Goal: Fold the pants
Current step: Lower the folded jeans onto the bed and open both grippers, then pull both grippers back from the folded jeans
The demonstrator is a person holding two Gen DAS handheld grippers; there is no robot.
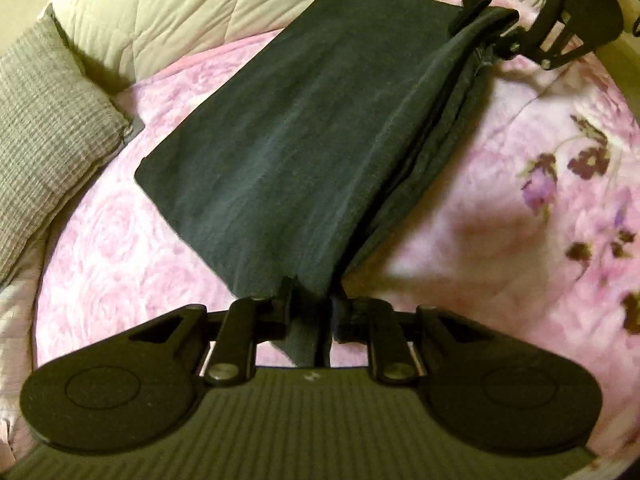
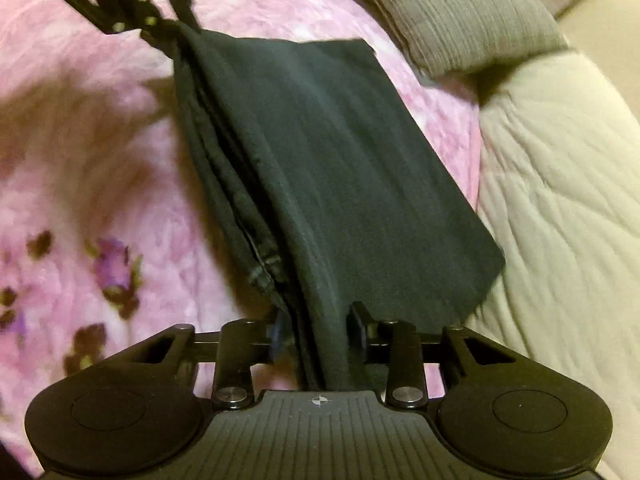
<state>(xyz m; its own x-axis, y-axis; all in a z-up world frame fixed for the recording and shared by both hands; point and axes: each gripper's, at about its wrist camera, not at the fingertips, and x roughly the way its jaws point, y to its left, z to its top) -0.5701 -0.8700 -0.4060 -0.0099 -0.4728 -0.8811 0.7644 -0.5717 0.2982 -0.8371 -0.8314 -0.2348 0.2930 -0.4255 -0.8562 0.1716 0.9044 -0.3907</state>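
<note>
Left wrist view: both jaws grasp the folded dark pants (image 1: pixel 304 128) over the pink bedspread (image 1: pixel 500 208).

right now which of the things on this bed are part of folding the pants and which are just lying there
Part of the job:
- dark pants, partly folded
- left hand-held gripper, holding one end
- right hand-held gripper, with the other end between its fingers

Just lying about:
- grey pillow
- cream quilt
- pink flowered blanket, under the pants
</note>
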